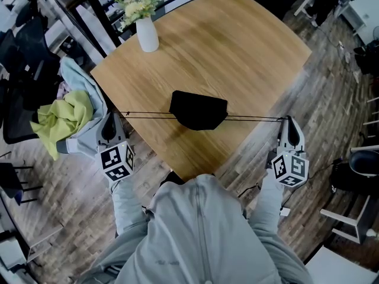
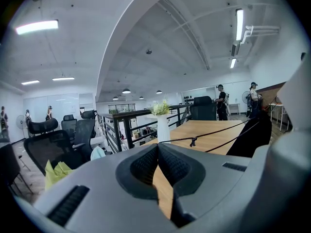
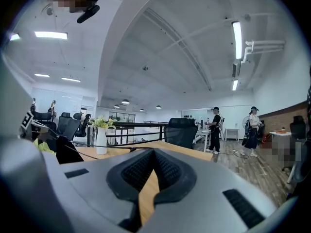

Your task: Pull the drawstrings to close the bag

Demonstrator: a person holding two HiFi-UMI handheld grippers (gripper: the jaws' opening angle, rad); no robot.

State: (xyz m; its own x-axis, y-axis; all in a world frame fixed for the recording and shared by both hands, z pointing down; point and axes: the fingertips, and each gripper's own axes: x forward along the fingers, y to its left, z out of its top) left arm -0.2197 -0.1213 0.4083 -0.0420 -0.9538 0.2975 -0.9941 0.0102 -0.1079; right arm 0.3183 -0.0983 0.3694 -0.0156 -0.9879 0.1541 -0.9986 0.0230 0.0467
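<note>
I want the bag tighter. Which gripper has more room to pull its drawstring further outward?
Probably the right gripper: only floor shows just beyond it. The left gripper, also shut on its drawstring, has a clothes pile close beside it.

We are getting the bag (image 1: pixel 198 110) only as a flat black shape in head view, mouth too dark to read. In left gripper view the gripper body is covering the bag's lower right. The drawstrings (image 1: pixel 148 115) are running out of sight behind the closed tips of left gripper (image 2: pixel 157 147) and right gripper (image 3: pixel 151 152), pinch itself hidden. Bottom edge is cutting off the person (image 1: pixel 201 229)
</note>
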